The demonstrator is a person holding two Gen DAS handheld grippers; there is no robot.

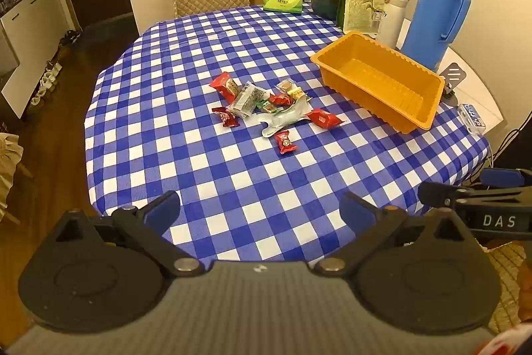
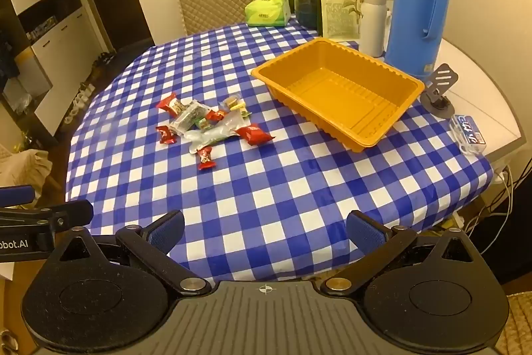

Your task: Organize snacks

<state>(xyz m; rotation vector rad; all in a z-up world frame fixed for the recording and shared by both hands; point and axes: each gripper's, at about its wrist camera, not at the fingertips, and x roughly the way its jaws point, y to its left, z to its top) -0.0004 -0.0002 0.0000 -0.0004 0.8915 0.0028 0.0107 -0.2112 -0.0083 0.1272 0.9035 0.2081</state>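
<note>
1. Both tools sit at the table's near edge. Left gripper [image 1: 261, 212] has its jaws spread wide with nothing between them; right gripper [image 2: 266, 230] likewise, spread and empty, angled down at the cloth.
2. Checked tablecloth [image 1: 232, 182] is bare from the near edge up to the middle.
3. Snacks [image 1: 272, 105] lie in a loose heap near the middle of the table: red wrapped sweets, a clear packet, a few small pale ones. One red sweet [image 1: 285, 142] lies nearest, apart from the heap, long axis running roughly near to far.
4. Orange tray [image 2: 335, 88] stands empty toward the far right edge, long axis slanting from far left to near right.
5. Judgement: no snack moved yet; first pick pending. Next move calls for reaching forward, closing on that single sweet across its narrow width.
6. Blue flask [image 2: 419, 5] stands behind the tray.
</note>
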